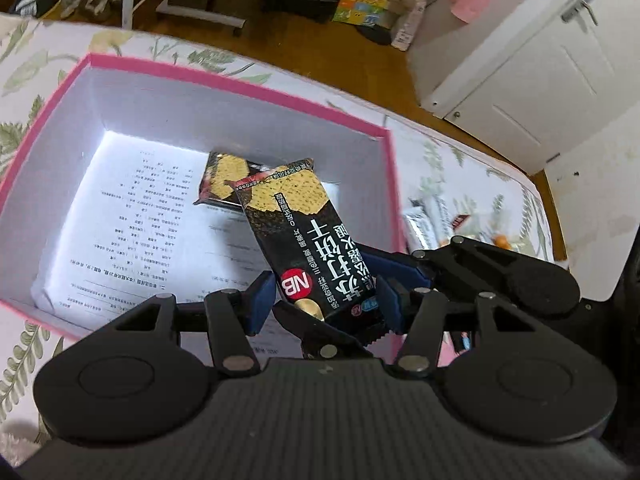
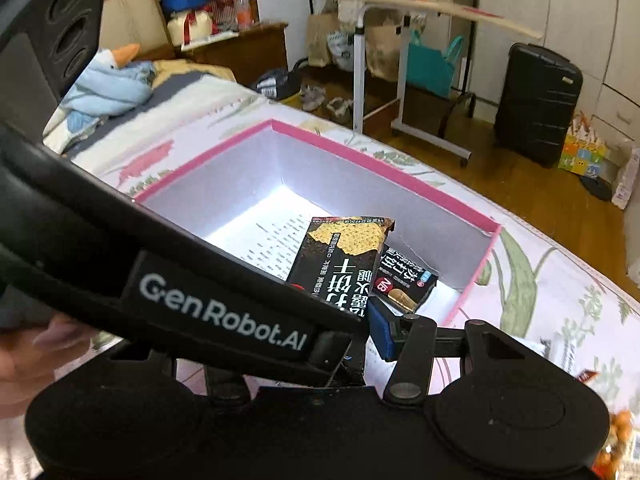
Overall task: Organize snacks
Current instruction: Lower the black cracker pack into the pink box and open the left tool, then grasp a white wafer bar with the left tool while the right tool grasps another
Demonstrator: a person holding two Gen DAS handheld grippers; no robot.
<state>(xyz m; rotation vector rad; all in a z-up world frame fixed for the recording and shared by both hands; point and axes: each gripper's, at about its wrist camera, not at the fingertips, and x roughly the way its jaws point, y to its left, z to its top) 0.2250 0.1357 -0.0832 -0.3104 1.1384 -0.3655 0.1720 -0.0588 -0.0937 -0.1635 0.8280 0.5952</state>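
Observation:
A black cracker packet stands tilted over the pink-rimmed box, its lower end between two grippers. My left gripper is wide open, and the packet does not fill the gap between its blue pads. My right gripper comes in from the right in the left wrist view and its dark fingers pinch the packet's lower end. In the right wrist view the same packet rises above the left gripper's body, which hides the grasp. A second black packet lies on the box floor and also shows in the right wrist view.
The box stands on a floral bedspread and is lined with printed paper. More snack wrappers lie on the bed right of the box. A wooden floor, suitcase and rolling table lie beyond.

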